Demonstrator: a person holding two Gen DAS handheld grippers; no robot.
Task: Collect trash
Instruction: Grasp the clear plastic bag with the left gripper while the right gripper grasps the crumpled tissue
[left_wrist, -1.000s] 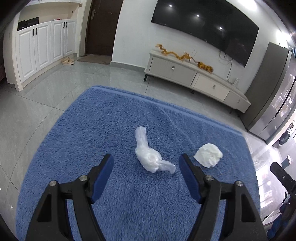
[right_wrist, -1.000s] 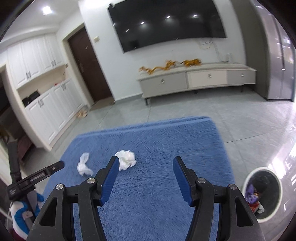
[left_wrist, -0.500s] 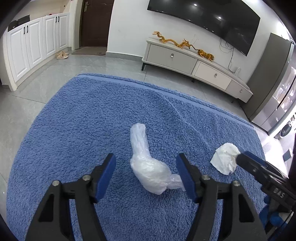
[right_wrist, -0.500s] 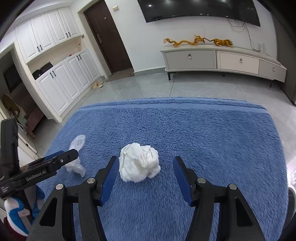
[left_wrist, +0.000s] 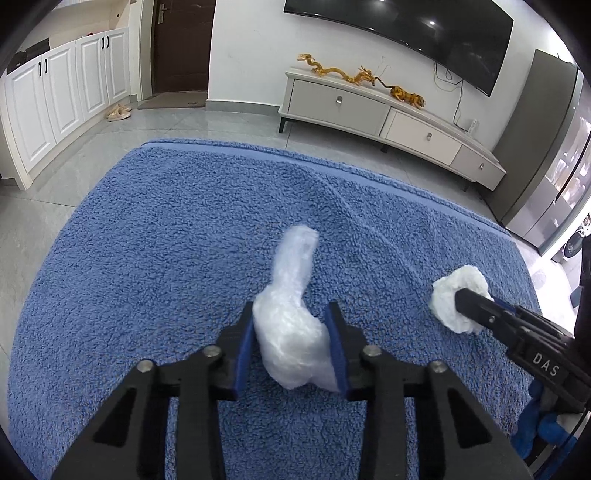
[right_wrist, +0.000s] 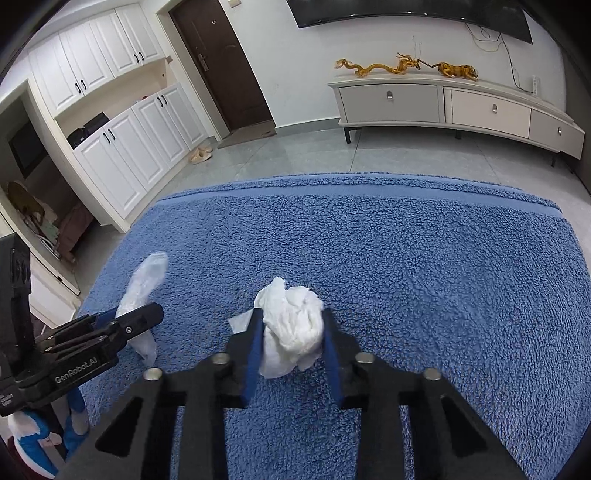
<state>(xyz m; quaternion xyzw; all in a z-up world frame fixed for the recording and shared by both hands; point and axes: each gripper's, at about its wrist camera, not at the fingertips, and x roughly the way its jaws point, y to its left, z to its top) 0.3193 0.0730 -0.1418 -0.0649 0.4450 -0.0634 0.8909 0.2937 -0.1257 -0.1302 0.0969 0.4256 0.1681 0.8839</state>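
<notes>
Now both grippers, spread wide a moment ago, are clamping trash: left gripper (left_wrist: 291, 343) squeezing the plastic bag (left_wrist: 290, 321), right gripper (right_wrist: 291, 347) pinching the crumpled tissue (right_wrist: 291, 328), both ready for lifting off the blue rug (right_wrist: 424, 277).

1. Under my tongs, a blue shaggy rug (left_wrist: 155, 258) lies on the grey tiled floor (left_wrist: 92, 147).
2. On it: a crumpled clear plastic bag (left_wrist: 291, 314) and a white tissue wad (right_wrist: 291, 325).
</notes>
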